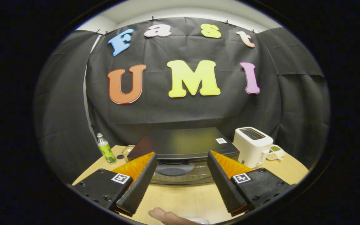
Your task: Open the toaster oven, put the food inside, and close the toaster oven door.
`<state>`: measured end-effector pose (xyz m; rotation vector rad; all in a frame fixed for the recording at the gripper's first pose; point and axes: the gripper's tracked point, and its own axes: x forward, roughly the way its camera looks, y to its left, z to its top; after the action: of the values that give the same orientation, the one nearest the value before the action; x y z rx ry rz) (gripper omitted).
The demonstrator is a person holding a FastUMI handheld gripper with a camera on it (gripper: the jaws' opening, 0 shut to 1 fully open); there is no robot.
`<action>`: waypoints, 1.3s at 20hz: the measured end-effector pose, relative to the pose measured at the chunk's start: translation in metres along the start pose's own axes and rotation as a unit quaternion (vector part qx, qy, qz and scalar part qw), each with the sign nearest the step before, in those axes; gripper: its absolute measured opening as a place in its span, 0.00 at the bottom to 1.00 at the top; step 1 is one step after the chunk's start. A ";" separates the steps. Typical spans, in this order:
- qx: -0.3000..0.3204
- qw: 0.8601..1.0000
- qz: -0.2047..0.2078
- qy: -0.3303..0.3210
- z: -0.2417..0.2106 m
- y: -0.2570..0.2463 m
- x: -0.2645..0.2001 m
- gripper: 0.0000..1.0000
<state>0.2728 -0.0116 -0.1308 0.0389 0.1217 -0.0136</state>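
One toaster oven [183, 147] stands on the wooden table [183, 197], at the back, close to the black cloth wall. It is dark, with a flat top that carries a small white sticker near its right rear corner. Its door is closed, and the curved handle [173, 170] on the front lies between the two fingers, just ahead of their tips. The gripper [181, 156] is released: its fingers [139, 184] stand wide apart and hold nothing, one on each side of the oven front, without touching it as far as I can see. Each finger base carries one square black-and-white marker.

To the right of the oven, just beside it, stands one white pop-up toaster [252, 145] with its slot on top. Behind the toaster's right side there is a small white divided dish [276, 152]; one compartment holds something green and the other something pale and grainy, but I cannot tell what these are. To the left of the oven stands one plastic bottle [105, 149], upright, with a white cap and a green label. Between the bottle and the oven there is one small clear container [127, 152], partly hidden by the left finger, and its content is not clear. At the near edge of the table, between the finger bases, a fingertip of a person [164, 216] shows beside something pale, which is too blurred to name.
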 end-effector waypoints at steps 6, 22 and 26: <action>-0.009 1.000 -0.012 0.016 -0.028 -0.004 0.053 1.00; -0.003 1.000 -0.011 0.023 -0.056 0.012 0.090 1.00; -0.012 1.000 -0.010 0.018 -0.063 0.013 0.077 1.00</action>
<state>0.3419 0.0027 -0.2021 0.0138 0.1590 -0.0317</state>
